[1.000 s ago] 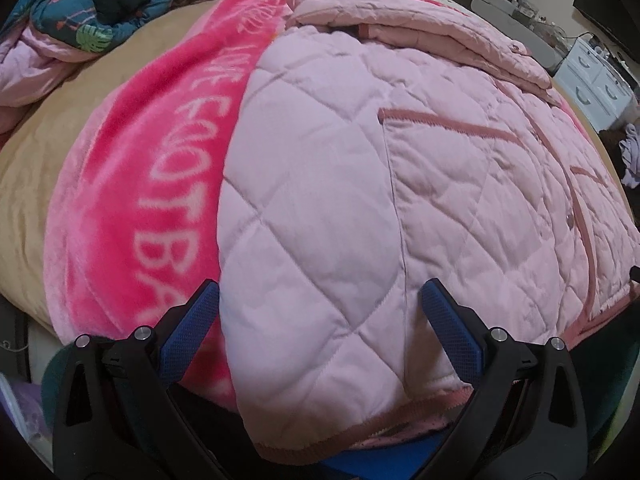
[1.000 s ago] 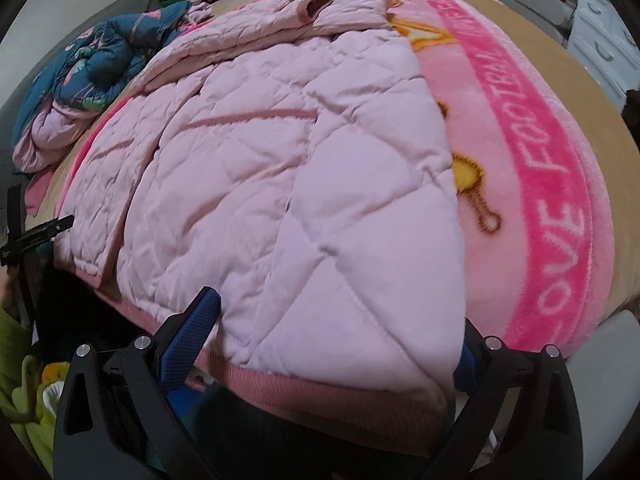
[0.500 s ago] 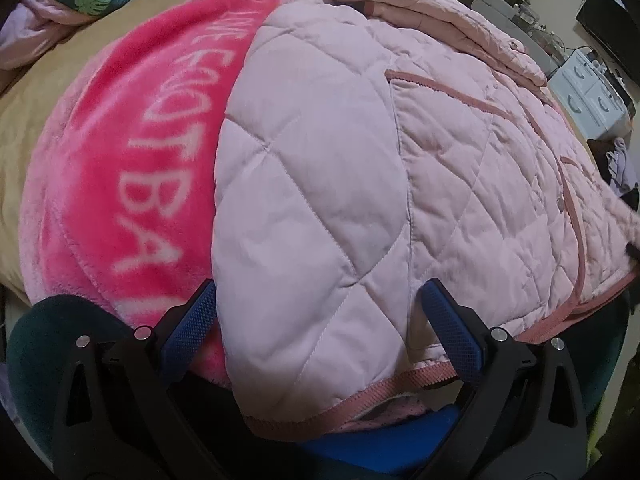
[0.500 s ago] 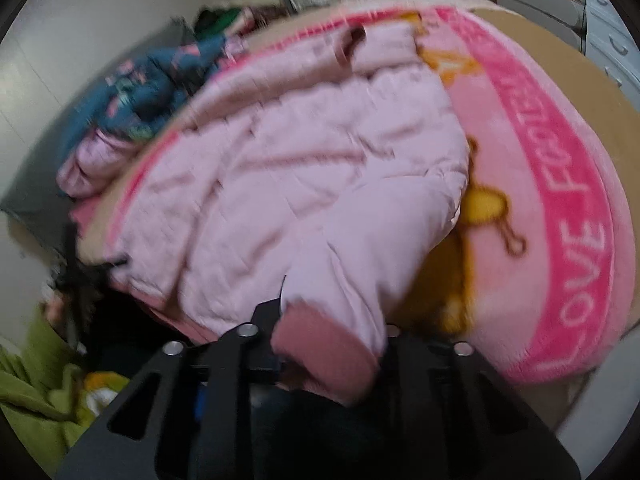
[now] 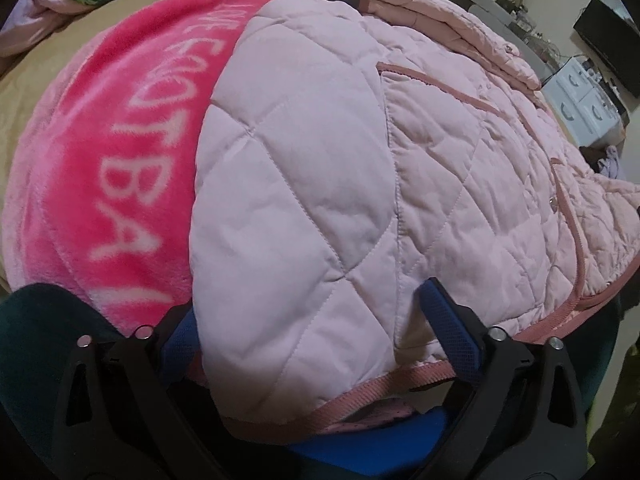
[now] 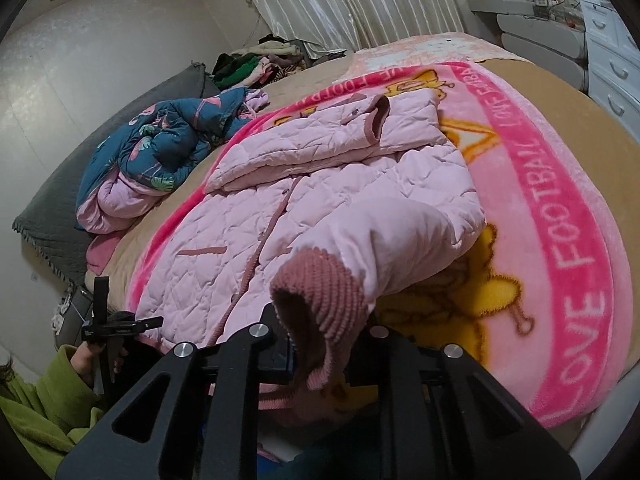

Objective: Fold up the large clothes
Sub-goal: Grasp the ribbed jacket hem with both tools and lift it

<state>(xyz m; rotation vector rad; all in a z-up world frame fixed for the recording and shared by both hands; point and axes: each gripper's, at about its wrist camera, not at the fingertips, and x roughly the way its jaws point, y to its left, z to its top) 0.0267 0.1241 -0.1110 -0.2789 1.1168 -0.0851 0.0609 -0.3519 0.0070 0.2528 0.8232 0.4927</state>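
Folding barely begun: pale pink quilted jacket point(image 6: 320, 200) lies spread on the pink fleece blanket point(image 6: 560, 240), far sleeve across, right gripper point(image 6: 320, 344) clenching the near ribbed cuff point(image 6: 320, 292), left gripper point(image 5: 312, 332) released, straddling the hem.

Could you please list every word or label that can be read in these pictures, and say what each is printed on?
"LOVE FOOTBALL": white letters on the dark pink border of the blanket, right wrist view.
"FOOTBA": same blanket, left wrist view; the rest is under the pink quilted jacket.
Far border lettering: too small and warped to read.
Nothing else legible.
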